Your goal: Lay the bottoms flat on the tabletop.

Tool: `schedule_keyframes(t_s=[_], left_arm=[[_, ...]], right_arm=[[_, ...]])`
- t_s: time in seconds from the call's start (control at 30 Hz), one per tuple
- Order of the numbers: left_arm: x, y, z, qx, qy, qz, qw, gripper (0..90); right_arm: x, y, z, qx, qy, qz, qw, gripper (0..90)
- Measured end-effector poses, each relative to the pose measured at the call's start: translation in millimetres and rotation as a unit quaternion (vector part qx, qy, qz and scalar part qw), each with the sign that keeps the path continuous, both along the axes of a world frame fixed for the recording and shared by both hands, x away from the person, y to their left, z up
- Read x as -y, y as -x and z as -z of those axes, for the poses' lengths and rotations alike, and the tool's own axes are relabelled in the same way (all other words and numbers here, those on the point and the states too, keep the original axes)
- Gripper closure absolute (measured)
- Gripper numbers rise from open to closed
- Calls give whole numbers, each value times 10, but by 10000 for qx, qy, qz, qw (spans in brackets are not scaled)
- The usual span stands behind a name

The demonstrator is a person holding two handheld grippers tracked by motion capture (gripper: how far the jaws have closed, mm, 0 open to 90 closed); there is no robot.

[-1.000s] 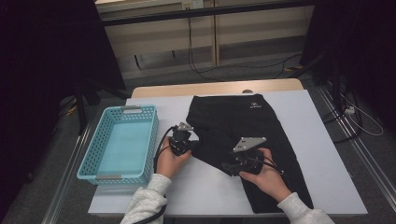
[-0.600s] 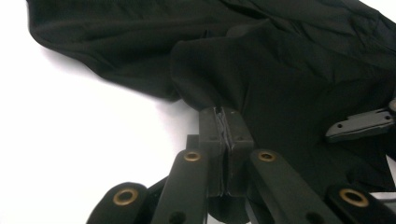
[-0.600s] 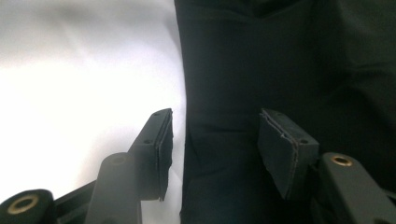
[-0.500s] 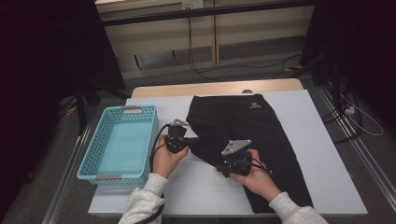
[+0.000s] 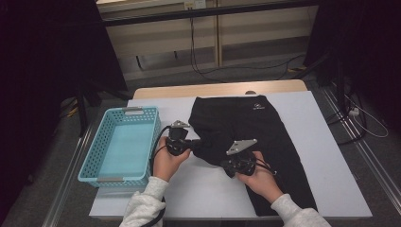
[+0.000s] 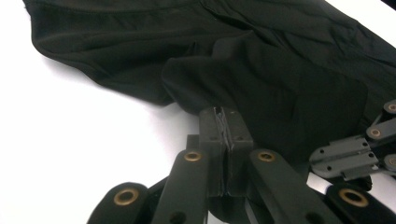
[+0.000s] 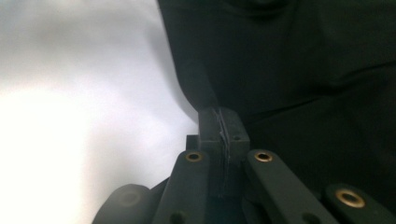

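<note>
Found black garment (image 5: 265, 127) spread flat on the white counter (image 5: 331, 156), right of centre, waistband end toward the far edge and one leg running to the near edge. Noted its left edge bunched up where both tools met it. Observed left gripper (image 5: 199, 142) at that edge, held level and pointing toward the cloth. In the left gripper view, saw its fingers (image 6: 212, 128) pressed together, with a fold of the garment (image 6: 280, 74) pinched at their tips and lifted off the counter. Recorded right gripper (image 5: 221, 160) just beside it, nearer the person, angled in from the lower right. Saw its fingers (image 7: 210, 123) just closing, now clamped tight on a raised ridge of the same cloth (image 7: 303, 70). Logged blue basket (image 5: 90, 172) at the counter's left side, well apart from the garment. Confirmed each hand wrapped round its tool, both sleeves pale grey.
</note>
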State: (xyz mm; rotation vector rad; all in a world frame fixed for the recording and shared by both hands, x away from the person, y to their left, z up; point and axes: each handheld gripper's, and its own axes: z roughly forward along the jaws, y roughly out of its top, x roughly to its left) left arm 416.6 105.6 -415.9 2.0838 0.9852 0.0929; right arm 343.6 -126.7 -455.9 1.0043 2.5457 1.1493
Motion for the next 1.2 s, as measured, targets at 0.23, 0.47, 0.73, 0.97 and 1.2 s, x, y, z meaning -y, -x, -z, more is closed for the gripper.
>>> schedule_keyframes(t_s=[0.23,0.47,0.73,0.97,1.2], left_arm=[[-6,147,10,-112,-187,171,9996,886],[-68,232,23,-187,-280,158,9993,887],[-70,131,139,-211,-352,84,9991,886],[-43,65,227,-139,-324,-35,9994,885],[-79,36,261,-88,-319,-115,9994,878]], right_arm=[[-10,251,-58,-225,-35,-390,9990,900],[68,325,-132,-14,-158,-262,9995,889],[-7,263,-47,44,-52,-140,9999,663],[-163,206,-29,236,-4,-166,9996,550],[-258,175,-35,338,8,-128,9993,512]])
